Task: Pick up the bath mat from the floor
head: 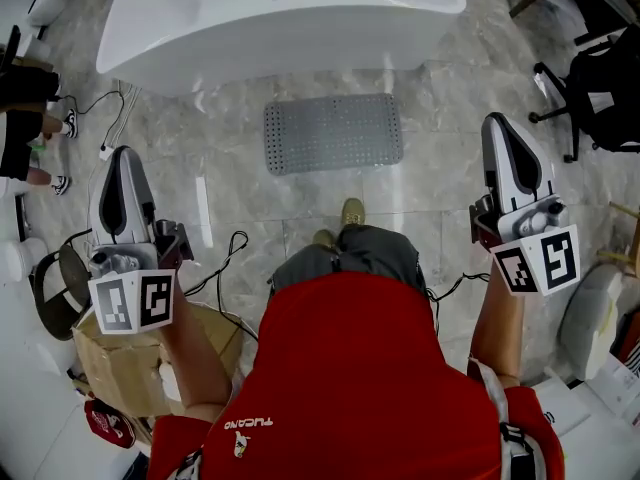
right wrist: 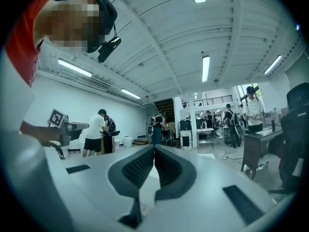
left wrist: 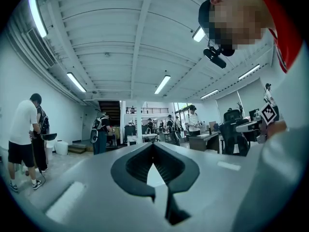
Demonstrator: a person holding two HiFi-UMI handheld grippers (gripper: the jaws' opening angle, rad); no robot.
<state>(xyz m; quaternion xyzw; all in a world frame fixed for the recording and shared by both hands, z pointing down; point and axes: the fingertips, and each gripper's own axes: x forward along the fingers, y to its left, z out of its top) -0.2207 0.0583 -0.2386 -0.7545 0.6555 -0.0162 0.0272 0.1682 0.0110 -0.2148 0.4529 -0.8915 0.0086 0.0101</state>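
Head view, we see the white bathtub (head: 280, 18) at the top, the grey bath mat (head: 333, 133) lying flat on the tiled floor (head: 450, 98) just in front of the bathtub, our left gripper (head: 122, 160) and right gripper (head: 499, 128) farther from the bathtub, both clenched, empty.

Head view steeply down; gripper views level, sharing workshop hall (left wrist: 159, 125).

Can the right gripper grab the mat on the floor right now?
Not yet, probably. The right gripper points level, fingers shut, while the mat lies on the floor ahead. Nothing sits between them, so bending down should work.
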